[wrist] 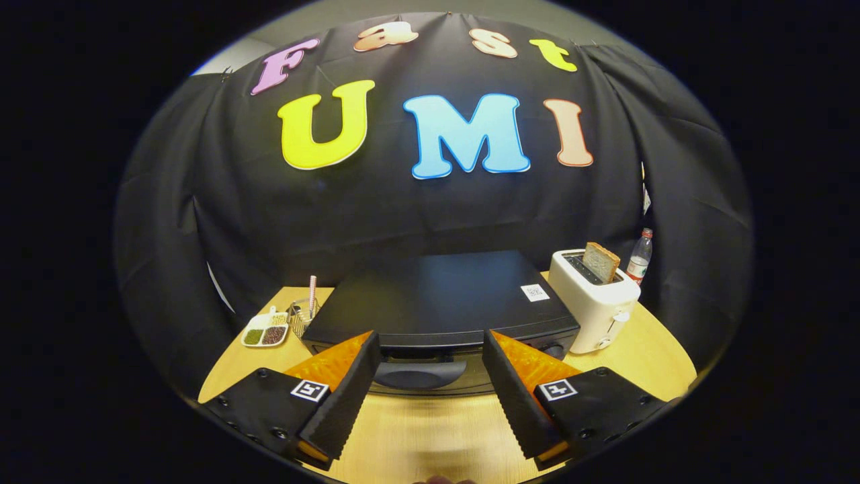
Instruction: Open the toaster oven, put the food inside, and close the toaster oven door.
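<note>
Here the toaster oven [440, 302] sits closed just beyond the spread, empty fingers [349, 390].

Black oven [440, 296], white toaster [594, 306] with brown bread [600, 261], light wood table [430, 430], red-capped clear bottle [640, 255].

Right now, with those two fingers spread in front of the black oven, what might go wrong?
The open gripper is just short of the door handle, so closing now might miss it. Pulling the door could drag the toaster oven across the table. If it slides sideways, it might bump the white toaster close beside it.
</note>
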